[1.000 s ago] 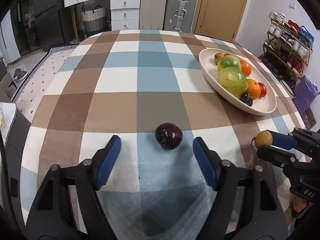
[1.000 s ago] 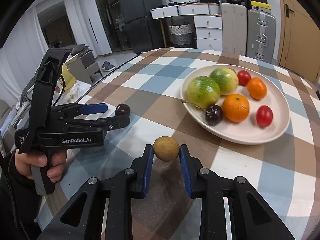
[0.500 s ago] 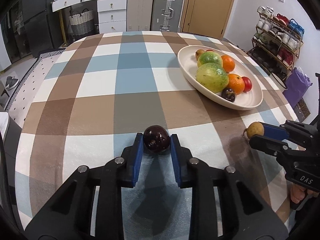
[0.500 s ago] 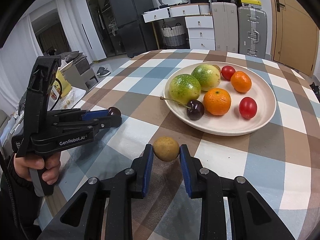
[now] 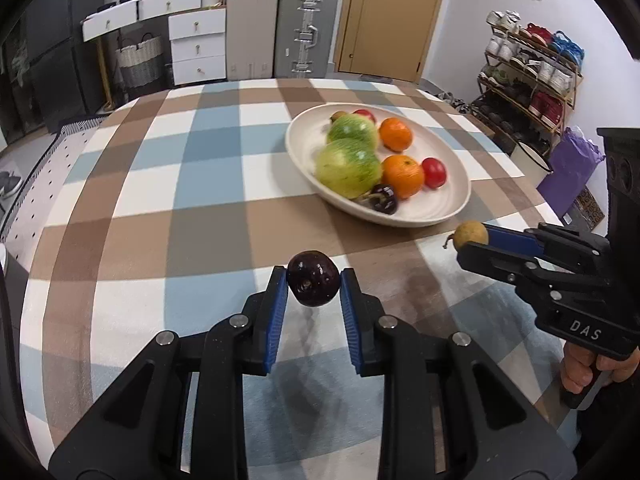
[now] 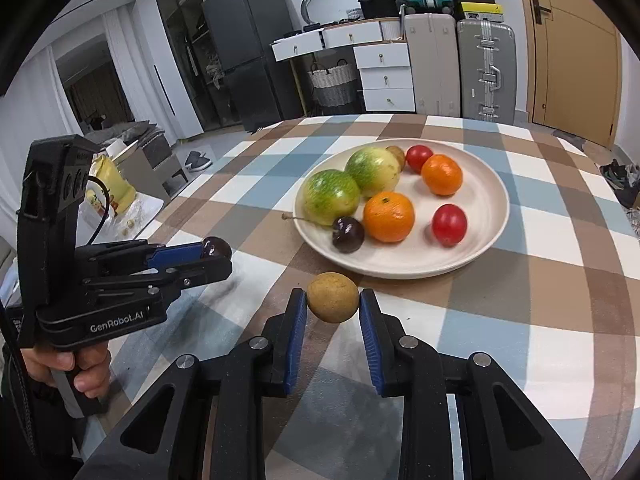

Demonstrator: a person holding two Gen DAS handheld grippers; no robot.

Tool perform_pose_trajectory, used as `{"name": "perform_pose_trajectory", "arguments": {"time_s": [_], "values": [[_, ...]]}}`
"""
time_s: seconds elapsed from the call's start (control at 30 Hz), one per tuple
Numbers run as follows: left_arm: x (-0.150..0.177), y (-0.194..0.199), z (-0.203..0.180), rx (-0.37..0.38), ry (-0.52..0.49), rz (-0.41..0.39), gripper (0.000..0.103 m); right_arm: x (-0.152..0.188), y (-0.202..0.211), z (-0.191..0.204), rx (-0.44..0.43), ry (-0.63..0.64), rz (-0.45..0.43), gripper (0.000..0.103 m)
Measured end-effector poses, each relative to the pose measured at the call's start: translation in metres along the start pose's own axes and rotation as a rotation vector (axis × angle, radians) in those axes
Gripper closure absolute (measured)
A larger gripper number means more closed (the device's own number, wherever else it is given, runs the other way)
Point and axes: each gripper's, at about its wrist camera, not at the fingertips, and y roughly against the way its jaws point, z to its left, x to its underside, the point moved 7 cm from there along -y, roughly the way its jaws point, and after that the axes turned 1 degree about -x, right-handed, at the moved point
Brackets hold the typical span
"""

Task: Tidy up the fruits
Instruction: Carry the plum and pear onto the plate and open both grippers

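Observation:
My left gripper [image 5: 314, 280] is shut on a dark purple round fruit [image 5: 313, 277] and holds it above the checked tablecloth, short of the plate. It also shows in the right wrist view [image 6: 216, 249]. My right gripper [image 6: 333, 300] is shut on a small tan round fruit [image 6: 333, 297], lifted just in front of the plate's near rim; the fruit shows in the left wrist view too [image 5: 471, 234]. The cream plate [image 6: 490, 200] holds two green fruits [image 6: 330, 197], two oranges [image 6: 388, 216], two red fruits [image 6: 449, 224], a dark cherry [image 6: 348, 234] and a small brown fruit.
The checked cloth [image 5: 192, 184] covers the round table. A shoe rack [image 5: 532, 72] stands right of the table, drawers and suitcases [image 5: 306, 28] behind it. A side surface with a yellow bag [image 6: 110, 188] lies off the table's left edge.
My left gripper closed on the dark purple fruit and lifted it off the cloth toward the plate. My right gripper, still shut on the tan fruit, rose a little nearer the plate.

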Motion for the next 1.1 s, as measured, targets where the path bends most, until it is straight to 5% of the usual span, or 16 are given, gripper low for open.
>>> {"name": "perform_pose_trajectory", "arguments": {"time_s": [0.5,1.1], "values": [[-0.045,-0.009,-0.054,0.055,-0.084,-0.045,0.079,-0.023,0.017,-0.042,0.035,-0.027,-0.040,0.076],[-0.096,-0.036,-0.073,0.063,-0.108,-0.077,0.079,-0.063,0.002,-0.068,0.058,-0.040,-0.078,0.076]]}}
